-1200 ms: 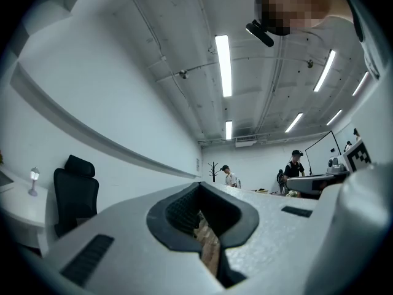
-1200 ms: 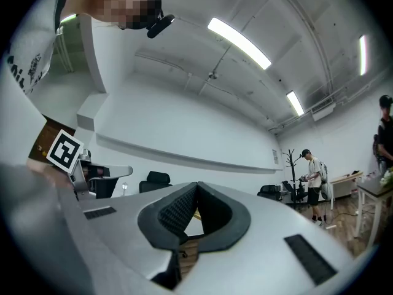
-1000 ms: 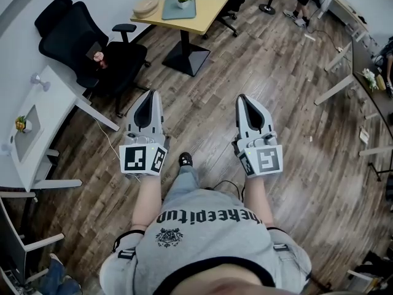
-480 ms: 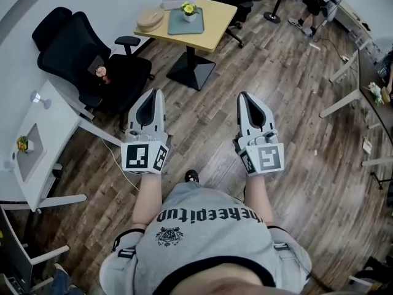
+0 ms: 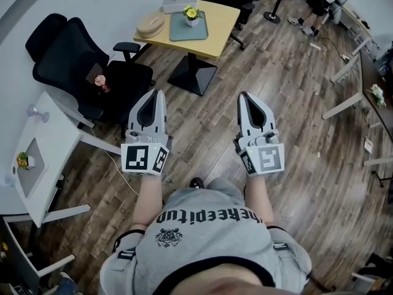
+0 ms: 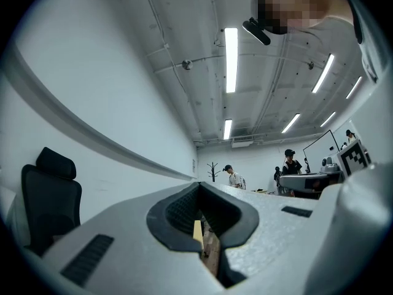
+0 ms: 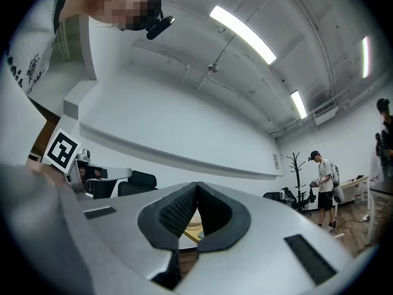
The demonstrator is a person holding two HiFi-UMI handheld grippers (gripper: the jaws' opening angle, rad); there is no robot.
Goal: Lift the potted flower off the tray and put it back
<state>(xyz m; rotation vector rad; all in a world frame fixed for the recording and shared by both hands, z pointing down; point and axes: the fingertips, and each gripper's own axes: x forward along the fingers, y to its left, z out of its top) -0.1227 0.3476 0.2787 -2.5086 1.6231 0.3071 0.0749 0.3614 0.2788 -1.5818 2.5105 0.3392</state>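
holding the left gripper and right gripper pressed together and empty, a person stood well short of the yellow table at upper centre.
the potted flower sat on the tray there; jaws left closed on arrival could have knocked the potted flower over or shoved the tray rather than gripping.
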